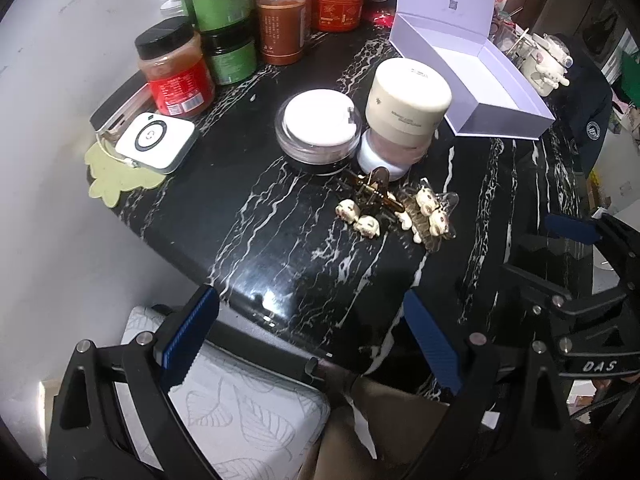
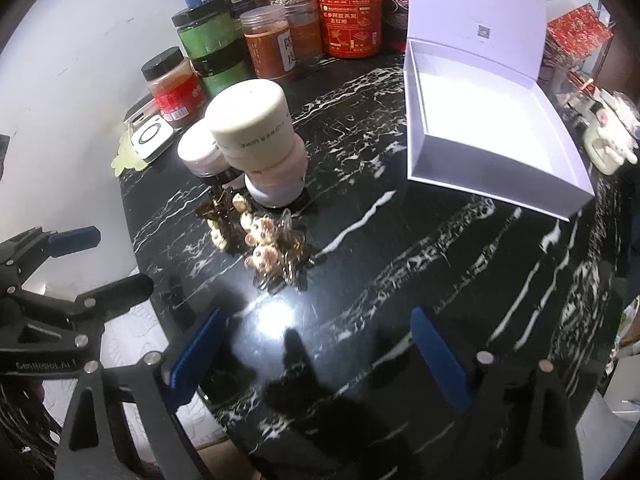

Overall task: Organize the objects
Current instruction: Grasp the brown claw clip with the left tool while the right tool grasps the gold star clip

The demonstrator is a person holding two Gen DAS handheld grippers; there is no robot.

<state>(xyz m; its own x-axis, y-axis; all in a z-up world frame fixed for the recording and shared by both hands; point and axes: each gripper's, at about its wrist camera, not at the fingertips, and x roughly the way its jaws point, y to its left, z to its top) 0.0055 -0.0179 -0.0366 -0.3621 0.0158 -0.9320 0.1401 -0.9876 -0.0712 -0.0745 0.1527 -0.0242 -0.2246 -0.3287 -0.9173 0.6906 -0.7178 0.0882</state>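
Note:
An open white box (image 1: 476,80) (image 2: 480,120) with raised lid stands on the black marble table (image 1: 280,248) (image 2: 400,260). A cream-lidded jar (image 1: 406,98) (image 2: 250,114) is stacked on a pink jar (image 1: 394,152) (image 2: 276,176). A flat jar with a white lid (image 1: 318,124) (image 2: 200,152) stands beside them. Two hair clips with small animal figures (image 1: 396,208) (image 2: 256,240) lie in front of the jars. My left gripper (image 1: 312,340) is open and empty at the table's near edge. My right gripper (image 2: 316,356) is open and empty above the table; it also shows at the right of the left wrist view (image 1: 576,228).
Spice and food jars (image 1: 240,20) (image 2: 260,32) line the back along the wall. A white power bank (image 1: 156,140) (image 2: 152,136) lies on a green coaster at the left. A mug with a figure (image 1: 548,64) (image 2: 612,140) stands right of the box. A leaf-patterned cushion (image 1: 240,412) lies below the table edge.

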